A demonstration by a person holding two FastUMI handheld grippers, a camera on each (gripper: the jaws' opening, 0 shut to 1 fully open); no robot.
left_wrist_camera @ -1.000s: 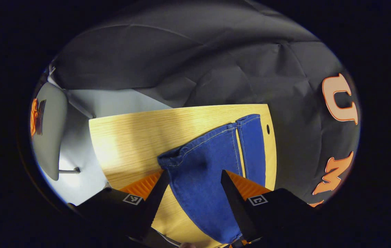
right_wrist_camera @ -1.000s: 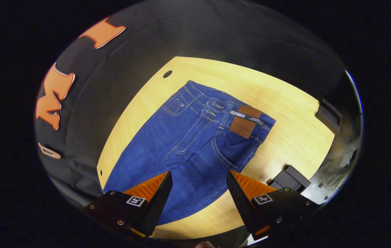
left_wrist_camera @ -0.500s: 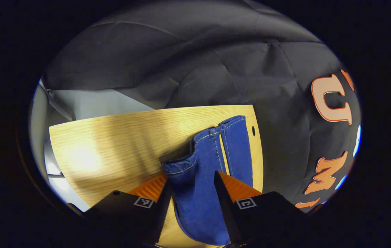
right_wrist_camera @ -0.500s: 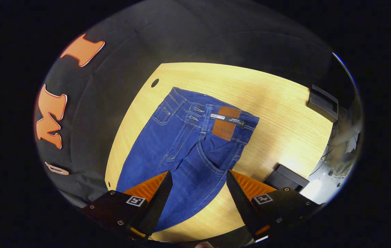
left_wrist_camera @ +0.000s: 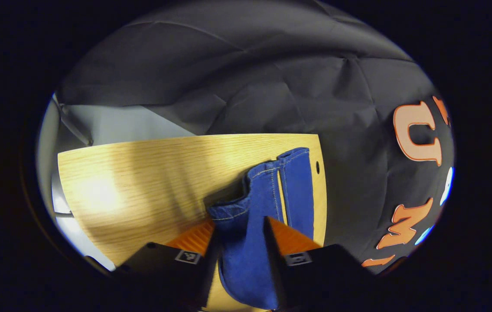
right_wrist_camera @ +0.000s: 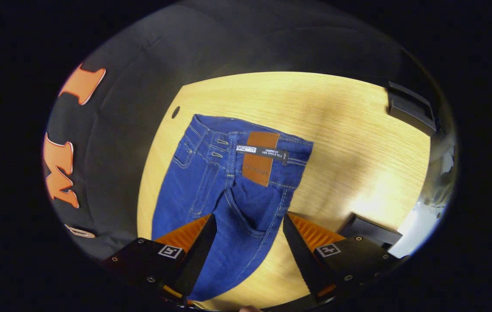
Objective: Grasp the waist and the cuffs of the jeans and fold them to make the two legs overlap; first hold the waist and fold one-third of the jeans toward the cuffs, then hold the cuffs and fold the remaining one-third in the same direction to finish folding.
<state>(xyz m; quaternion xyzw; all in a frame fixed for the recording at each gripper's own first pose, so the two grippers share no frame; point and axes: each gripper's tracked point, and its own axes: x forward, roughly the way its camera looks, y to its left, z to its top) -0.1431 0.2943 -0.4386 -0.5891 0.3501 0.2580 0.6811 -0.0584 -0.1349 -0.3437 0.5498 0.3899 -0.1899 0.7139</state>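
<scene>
Blue jeans [right_wrist_camera: 202, 190] lie flat on the wooden table [right_wrist_camera: 350, 143], back side up, with a brown leather patch [right_wrist_camera: 259, 158] at the waist. My right gripper [right_wrist_camera: 248, 232] hovers open over the seat, just below the waist, holding nothing. In the left gripper view the two legs [left_wrist_camera: 293, 186] end side by side near the table's far right corner. My left gripper [left_wrist_camera: 240, 236] is shut on the nearer leg just behind its cuff [left_wrist_camera: 232, 211]. That cuff stands curled up off the table [left_wrist_camera: 141, 182], and the fabric is bunched between the fingers.
A small hole [left_wrist_camera: 317, 165] in the tabletop lies just beyond the cuffs, close to the edge. Another hole [right_wrist_camera: 176, 112] sits beside the waist. Two black boxes [right_wrist_camera: 410, 108] [right_wrist_camera: 369, 229] stand at the table's right side. Grey floor [left_wrist_camera: 111, 125] lies past the far edge.
My left gripper's fingers have drawn together on the near leg, and its cuff has bunched and lifted. The right gripper has drifted over the jeans toward the waist, staying open.
</scene>
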